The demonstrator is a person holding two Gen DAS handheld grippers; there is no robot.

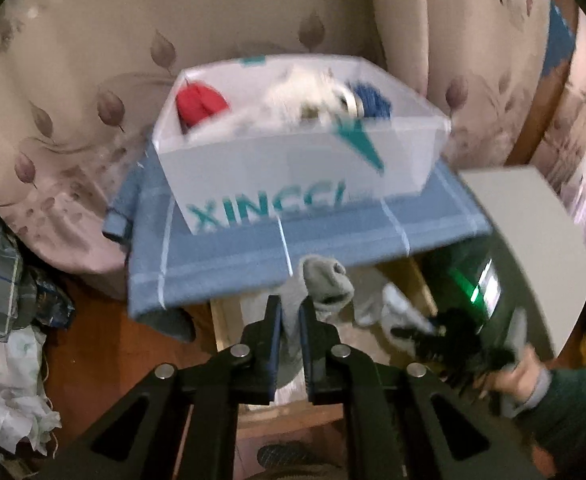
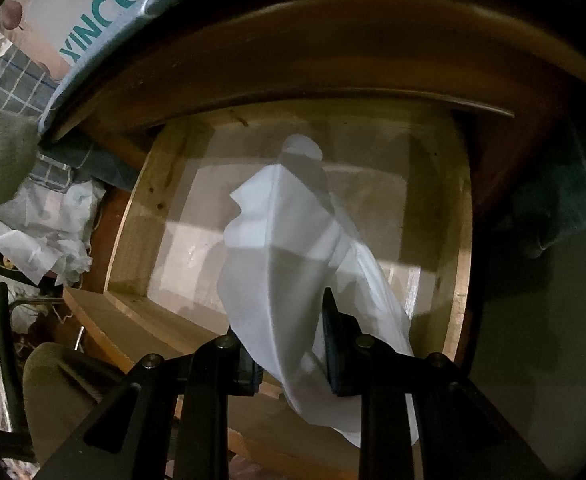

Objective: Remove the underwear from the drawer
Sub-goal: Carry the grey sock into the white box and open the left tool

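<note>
Leaf-patterned beige curtain point(image 1: 93, 80) behind a table draped in blue checked cloth point(image 1: 293, 248), bearing a white printed box point(image 1: 277, 168). Reddish-brown wood floor point(image 1: 93, 340) below, with crumpled white paper point(image 1: 9, 396) at left. White panel point(image 1: 533, 232) at right. Lighting dim and warm.

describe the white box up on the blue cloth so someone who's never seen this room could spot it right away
Find the blue checked cloth spread over the top above the open wooden drawer, in front of the leaf-patterned fabric. The white box sits on that cloth, open-topped. It alone bears large teal lettering on its front, with red, white and blue bundles showing inside.
</note>
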